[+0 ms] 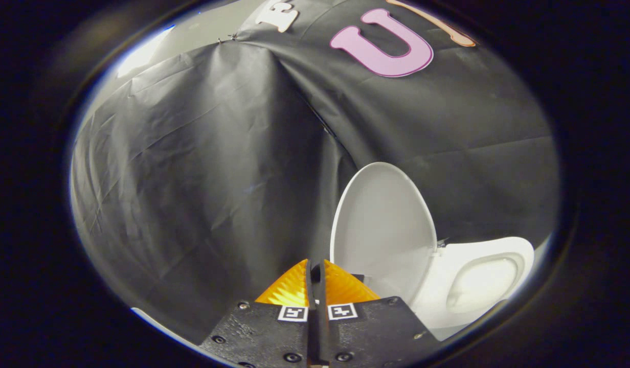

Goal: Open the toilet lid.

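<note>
Black cloth wall [202,168] behind; tongs [315,273] pressed together, holding nothing, lid [381,225] upright just beyond them, seat [486,278] alongside the lid.

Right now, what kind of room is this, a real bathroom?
Probably a pretend bathroom in a booth. A white toilet stands there with its lid raised upright, but the wall is only wrinkled black cloth. The gripper is shut, holding nothing, beside the lid.

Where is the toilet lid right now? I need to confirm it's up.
In the gripper view the toilet lid stands raised against the black cloth wall, beside the bowl, just beyond the shut gripper.
</note>
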Tool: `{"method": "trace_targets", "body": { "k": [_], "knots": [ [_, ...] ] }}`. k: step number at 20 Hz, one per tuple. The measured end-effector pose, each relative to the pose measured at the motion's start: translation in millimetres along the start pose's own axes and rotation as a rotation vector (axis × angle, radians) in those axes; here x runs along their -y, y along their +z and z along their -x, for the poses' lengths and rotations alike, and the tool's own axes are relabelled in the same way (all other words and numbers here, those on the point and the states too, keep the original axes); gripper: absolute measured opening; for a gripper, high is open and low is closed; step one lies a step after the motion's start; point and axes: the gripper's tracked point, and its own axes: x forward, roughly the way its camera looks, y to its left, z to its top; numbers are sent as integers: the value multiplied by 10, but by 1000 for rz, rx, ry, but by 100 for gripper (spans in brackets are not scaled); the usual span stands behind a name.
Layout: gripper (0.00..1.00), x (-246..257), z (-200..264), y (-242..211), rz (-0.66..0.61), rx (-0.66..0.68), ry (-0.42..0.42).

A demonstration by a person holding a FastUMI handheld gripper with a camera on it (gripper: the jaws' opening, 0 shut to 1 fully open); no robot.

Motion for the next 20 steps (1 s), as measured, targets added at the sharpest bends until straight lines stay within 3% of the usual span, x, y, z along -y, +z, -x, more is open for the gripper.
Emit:
{"method": "trace_targets", "body": {
  "k": [2, 7, 12, 20],
  "knots": [
    [0, -50, -23, -35, 18, 14, 1],
    [16, -80, 107, 102, 56, 121, 16],
    [10, 10, 496, 264, 28, 207, 37],
    [10, 619, 1605, 403, 192, 279, -127]
  ]
}}
